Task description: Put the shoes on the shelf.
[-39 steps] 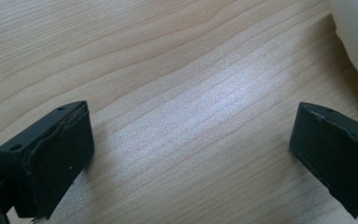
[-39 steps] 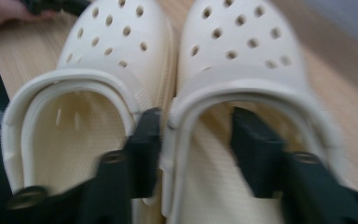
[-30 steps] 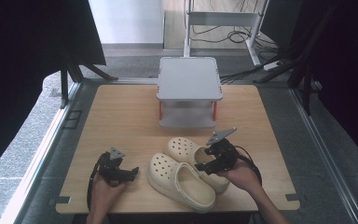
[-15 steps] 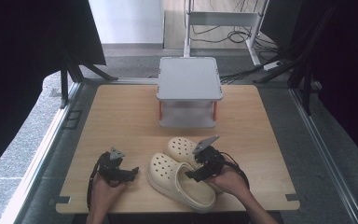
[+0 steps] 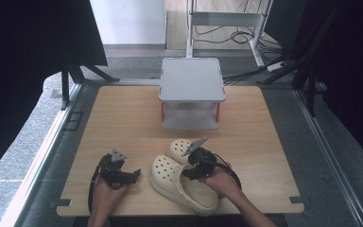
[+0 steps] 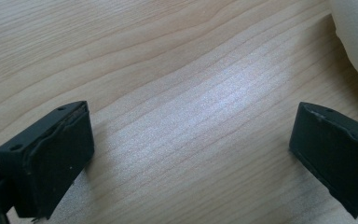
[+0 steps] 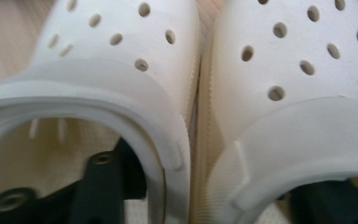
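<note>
1. the right gripper sits on top of two cream shoes near the person's edge of the table.
2. in the right gripper view, one black finger is down inside the left shoe, and the other finger is down inside the right shoe.
3. the two shoes lie side by side, touching, and their inner walls are between the two fingers.
4. the jaws have just been closing, with those two shoe walls between them.
5. the left finger lies against the inside wall of its shoe. i cannot tell if the fingers are pressing the walls hard yet.
6. in the high view, the near shoe is the bigger one to see, and the far shoe peeks out behind the right gripper.
7. the toes of both shoes point away from the fingers, and both have little round holes on top.
8. the right hand holds the gripper from behind, by the heel end of the shoes.
9. the left gripper rests low over the table, just beside the near shoe's toe.
10. its two fingers are spread wide apart with bare wood between them.
11. a bit of cream shoe shows just past the far finger in the left gripper view.
12. a grey rack stands well beyond both grippers, far from the fingers.
</note>
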A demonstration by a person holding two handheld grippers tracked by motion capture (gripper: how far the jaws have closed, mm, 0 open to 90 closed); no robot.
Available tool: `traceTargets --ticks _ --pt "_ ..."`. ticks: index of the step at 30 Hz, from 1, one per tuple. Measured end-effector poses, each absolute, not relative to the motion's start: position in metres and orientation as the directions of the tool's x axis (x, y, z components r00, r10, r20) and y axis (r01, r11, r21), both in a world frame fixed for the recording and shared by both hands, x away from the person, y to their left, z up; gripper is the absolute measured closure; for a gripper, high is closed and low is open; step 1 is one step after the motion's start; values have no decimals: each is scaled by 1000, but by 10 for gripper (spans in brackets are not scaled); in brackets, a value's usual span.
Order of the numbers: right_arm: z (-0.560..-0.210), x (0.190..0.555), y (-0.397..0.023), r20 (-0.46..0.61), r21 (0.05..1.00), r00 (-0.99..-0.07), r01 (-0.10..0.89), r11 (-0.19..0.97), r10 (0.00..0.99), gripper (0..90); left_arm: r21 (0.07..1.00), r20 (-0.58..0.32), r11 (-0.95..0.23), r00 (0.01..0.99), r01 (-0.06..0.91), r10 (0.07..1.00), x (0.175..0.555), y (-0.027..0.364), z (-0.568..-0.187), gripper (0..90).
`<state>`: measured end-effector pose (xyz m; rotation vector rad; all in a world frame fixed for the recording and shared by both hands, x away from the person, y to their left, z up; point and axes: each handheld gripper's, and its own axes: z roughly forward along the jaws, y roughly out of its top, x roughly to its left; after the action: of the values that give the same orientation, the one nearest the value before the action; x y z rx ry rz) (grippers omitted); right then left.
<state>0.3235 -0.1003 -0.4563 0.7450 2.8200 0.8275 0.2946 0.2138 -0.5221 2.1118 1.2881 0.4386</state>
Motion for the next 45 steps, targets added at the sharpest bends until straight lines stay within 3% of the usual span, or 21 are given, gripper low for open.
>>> traceTargets --ticks 4,8,30,45 --pt "-457 326 -101 69 514 -867 455 727 493 615 658 -37 -331 468 676 883 295 214 -522 0" --pt "-456 327 -102 101 513 -848 493 703 521 652 658 -37 -331 468 676 883 295 214 -522 0" --pt "-420 322 -116 128 517 -857 487 704 498 658 658 -38 -330 468 677 883 295 214 -522 0" --pt "-383 328 -132 107 523 -838 505 686 536 659 656 -36 -334 470 677 882 295 214 -522 0"
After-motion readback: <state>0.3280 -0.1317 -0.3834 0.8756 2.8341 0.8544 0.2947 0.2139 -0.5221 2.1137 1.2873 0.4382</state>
